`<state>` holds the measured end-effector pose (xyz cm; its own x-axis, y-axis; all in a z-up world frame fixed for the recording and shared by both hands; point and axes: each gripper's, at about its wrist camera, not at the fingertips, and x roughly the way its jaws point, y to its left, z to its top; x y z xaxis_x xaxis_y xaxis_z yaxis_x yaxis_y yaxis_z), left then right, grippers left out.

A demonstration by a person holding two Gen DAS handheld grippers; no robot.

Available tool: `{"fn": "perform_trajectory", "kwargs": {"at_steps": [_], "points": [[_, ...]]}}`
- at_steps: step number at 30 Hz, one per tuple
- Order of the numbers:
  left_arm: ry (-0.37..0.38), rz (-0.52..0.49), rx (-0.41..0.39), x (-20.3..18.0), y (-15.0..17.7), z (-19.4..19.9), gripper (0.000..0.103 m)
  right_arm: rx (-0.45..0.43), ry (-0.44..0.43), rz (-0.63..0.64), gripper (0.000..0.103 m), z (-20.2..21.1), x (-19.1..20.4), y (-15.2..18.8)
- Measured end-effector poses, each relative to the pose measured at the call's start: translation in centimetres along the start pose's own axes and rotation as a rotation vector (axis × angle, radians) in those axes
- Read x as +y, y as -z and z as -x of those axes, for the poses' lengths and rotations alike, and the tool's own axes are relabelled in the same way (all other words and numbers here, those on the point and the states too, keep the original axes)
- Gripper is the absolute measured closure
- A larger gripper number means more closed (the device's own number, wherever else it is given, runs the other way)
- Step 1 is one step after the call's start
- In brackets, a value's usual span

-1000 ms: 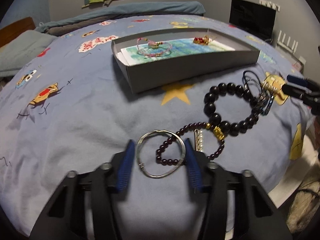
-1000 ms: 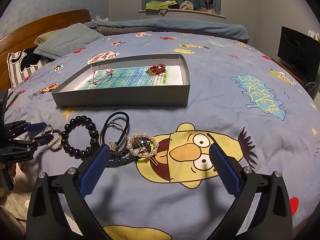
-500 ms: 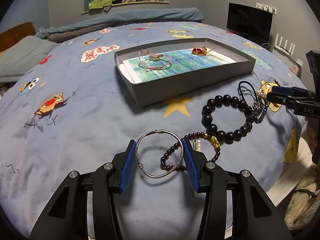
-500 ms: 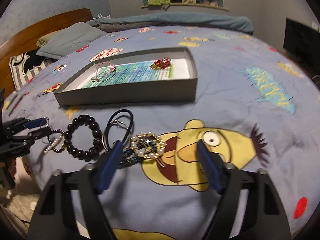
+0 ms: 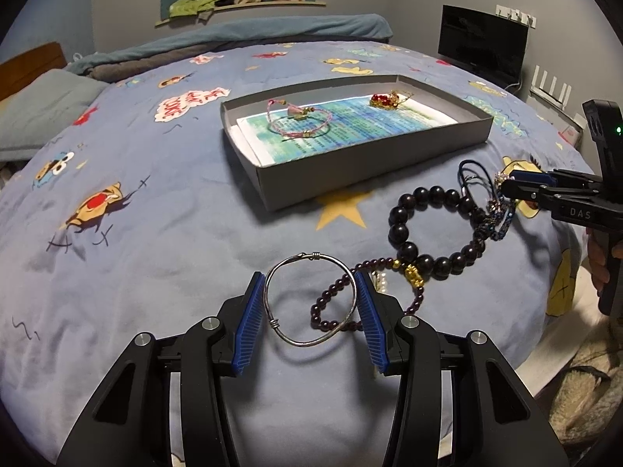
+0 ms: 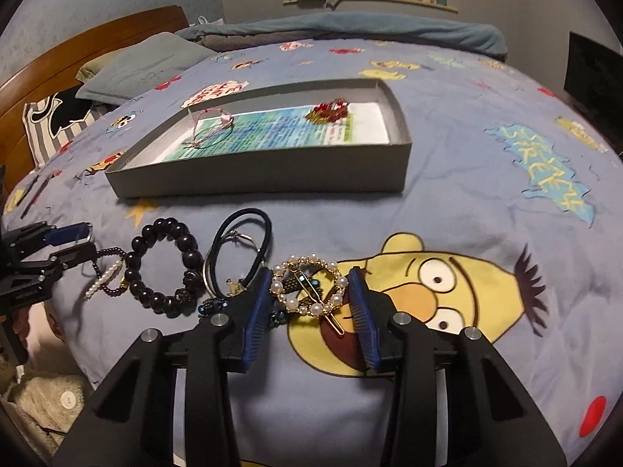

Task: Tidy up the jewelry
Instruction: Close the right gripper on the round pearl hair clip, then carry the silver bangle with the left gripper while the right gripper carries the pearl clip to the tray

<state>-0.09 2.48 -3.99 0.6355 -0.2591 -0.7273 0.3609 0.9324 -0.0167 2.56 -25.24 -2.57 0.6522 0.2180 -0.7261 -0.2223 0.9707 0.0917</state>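
Note:
My left gripper is shut on a silver wire bangle, its blue pads touching the ring's two sides, held just above the bedspread. My right gripper is closed around a pearl-and-gold round hair clip that lies on the bed. A grey shallow box holds a pink cord bracelet and a red-and-gold piece. Near the bed's edge lie a big black bead bracelet, a thin dark bead strand, black hair ties and a pearl clip.
The bed has a blue cartoon bedspread. A grey pillow and wooden headboard are at the far left. A black monitor stands beyond the bed. A beige fluffy rug lies below the bed's edge.
My left gripper has closed on the silver bangle and lifted it slightly. My right gripper has moved left and forward and narrowed its jaws around the pearl hair clip.

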Motion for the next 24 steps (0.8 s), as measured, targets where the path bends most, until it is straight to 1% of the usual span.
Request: {"fn": "perform_trajectory", "kwargs": {"at_steps": [3, 7, 11, 17, 19, 21, 24], "points": [[0.005, 0.002, -0.014, 0.1, -0.4, 0.6, 0.055, -0.033, 0.025, 0.013, 0.063, 0.7, -0.1, -0.3], [0.01, 0.007, -0.041, 0.3, -1.5, 1.5, 0.055, -0.082, 0.04, 0.017, 0.063, 2.0, -0.6, -1.6], [0.006, -0.001, -0.074, 0.6, -3.3, 2.4, 0.055, -0.13, 0.048, 0.023, 0.063, 2.8, -0.9, -3.6], [0.007, 0.003, -0.093, 1.2, -6.7, 2.3, 0.055, -0.182, 0.066, 0.035, 0.063, 2.9, -1.0, -6.6], [0.013, 0.005, -0.098, 1.3, -7.8, 1.9, 0.055, -0.19, 0.066, 0.039, 0.063, 2.5, -0.9, -7.8], [0.029, 0.015, -0.094, 1.3, -9.0, 0.9, 0.055, -0.177, 0.063, 0.046, 0.063, 1.6, -0.6, -8.8], [0.028, 0.016, -0.082, 1.1, -10.4, -0.7, 0.055, -0.163, 0.066, 0.061, 0.063, 0.2, -0.2, -10.0]]}}
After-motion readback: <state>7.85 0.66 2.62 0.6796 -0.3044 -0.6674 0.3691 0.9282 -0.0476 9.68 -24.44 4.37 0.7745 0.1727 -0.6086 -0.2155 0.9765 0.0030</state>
